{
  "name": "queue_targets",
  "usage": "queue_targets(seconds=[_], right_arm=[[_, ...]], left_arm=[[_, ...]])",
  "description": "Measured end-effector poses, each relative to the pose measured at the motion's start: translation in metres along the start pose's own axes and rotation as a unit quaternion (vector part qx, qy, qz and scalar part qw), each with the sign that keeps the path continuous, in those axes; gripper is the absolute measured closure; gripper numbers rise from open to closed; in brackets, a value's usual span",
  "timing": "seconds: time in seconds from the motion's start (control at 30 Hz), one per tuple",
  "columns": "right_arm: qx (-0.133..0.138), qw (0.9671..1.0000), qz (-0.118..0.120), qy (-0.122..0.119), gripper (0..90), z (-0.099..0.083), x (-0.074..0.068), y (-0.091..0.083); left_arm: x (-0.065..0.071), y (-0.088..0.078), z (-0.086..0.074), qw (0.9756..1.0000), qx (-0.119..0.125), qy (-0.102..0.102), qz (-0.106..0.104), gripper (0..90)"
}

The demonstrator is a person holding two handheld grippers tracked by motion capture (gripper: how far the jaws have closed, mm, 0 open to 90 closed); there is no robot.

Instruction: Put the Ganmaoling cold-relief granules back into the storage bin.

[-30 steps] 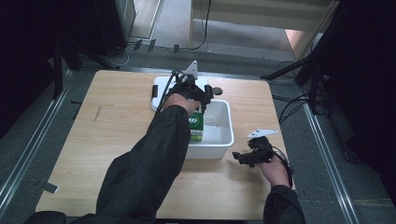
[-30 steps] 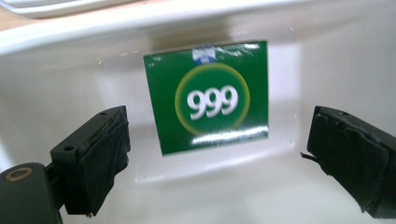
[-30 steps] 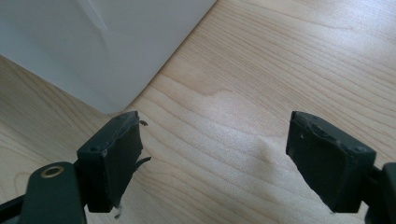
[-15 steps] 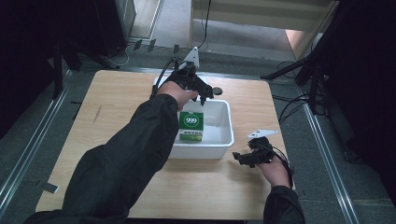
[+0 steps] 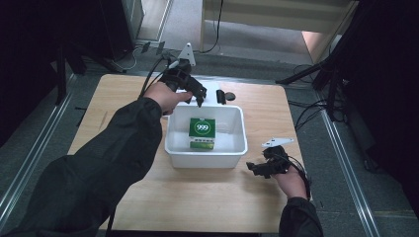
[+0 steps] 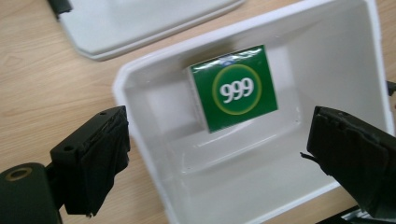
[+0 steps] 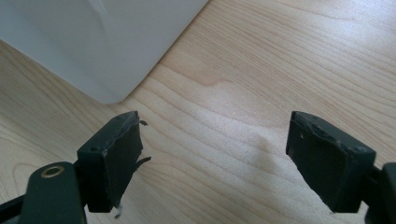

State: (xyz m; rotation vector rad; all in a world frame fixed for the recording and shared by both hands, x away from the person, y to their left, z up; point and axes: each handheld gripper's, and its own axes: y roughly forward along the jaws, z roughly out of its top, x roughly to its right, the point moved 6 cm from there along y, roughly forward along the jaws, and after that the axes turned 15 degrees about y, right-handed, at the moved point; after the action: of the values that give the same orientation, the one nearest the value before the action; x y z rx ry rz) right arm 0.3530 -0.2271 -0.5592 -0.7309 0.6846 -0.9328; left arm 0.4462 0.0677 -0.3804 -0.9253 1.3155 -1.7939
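Note:
A green box (image 5: 202,130) marked 999 stands inside the white bin (image 5: 171,144) at mid-table. In the left gripper view the box (image 6: 236,89) leans near the bin's far wall (image 6: 140,77). My left gripper (image 5: 195,98) hovers above the bin's far-left rim, clear of the box. Its jaws are open (image 6: 215,172) with nothing between them. My right gripper (image 5: 255,169) rests low by the bin's front-right corner, open. Bare wood lies between its jaws (image 7: 215,154), and the bin's corner (image 7: 93,42) is just ahead.
A flat white lid (image 6: 140,23) lies on the wooden table (image 5: 123,98) just behind the bin, with a black clip (image 5: 221,96) at its edge. Bare wood stretches in front of the bin and to its left. A dark floor with metal rails surrounds the table.
My left gripper has risen out of the bin and drawn back toward the far-left rim. The green box stays inside the bin. The right gripper has kept still.

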Motion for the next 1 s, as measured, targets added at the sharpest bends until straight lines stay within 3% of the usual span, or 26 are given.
queue_targets(seconds=[0.23,0.37,0.43,0.53,0.67,1.0], right_arm=[[0.001,1.0000,-0.002,-0.001,18.5,-0.001,0.001,0.000],[0.001,1.0000,-0.002,0.001,18.5,-0.002,0.001,-0.001],[0.001,1.0000,-0.002,0.001,18.5,-0.002,0.002,-0.002],[-0.001,1.0000,-0.005,0.004,18.5,-0.003,0.002,-0.002],[-0.001,1.0000,-0.003,0.003,18.5,-0.003,0.002,-0.002],[-0.001,1.0000,-0.004,0.002,18.5,-0.004,0.002,-0.002]], left_arm=[[-0.028,0.000,-0.020,0.9999,0.013,-0.007,-0.005,6.6],[-0.046,0.005,-0.035,0.9999,0.015,-0.008,0.002,6.6],[-0.055,0.008,-0.042,0.9996,0.018,-0.021,0.001,6.6],[-0.066,0.012,-0.052,0.9995,0.020,-0.025,0.004,6.6],[-0.079,0.020,-0.067,0.9991,0.029,-0.031,-0.003,6.6],[-0.101,0.047,-0.101,0.9983,0.044,-0.036,0.009,6.6]])
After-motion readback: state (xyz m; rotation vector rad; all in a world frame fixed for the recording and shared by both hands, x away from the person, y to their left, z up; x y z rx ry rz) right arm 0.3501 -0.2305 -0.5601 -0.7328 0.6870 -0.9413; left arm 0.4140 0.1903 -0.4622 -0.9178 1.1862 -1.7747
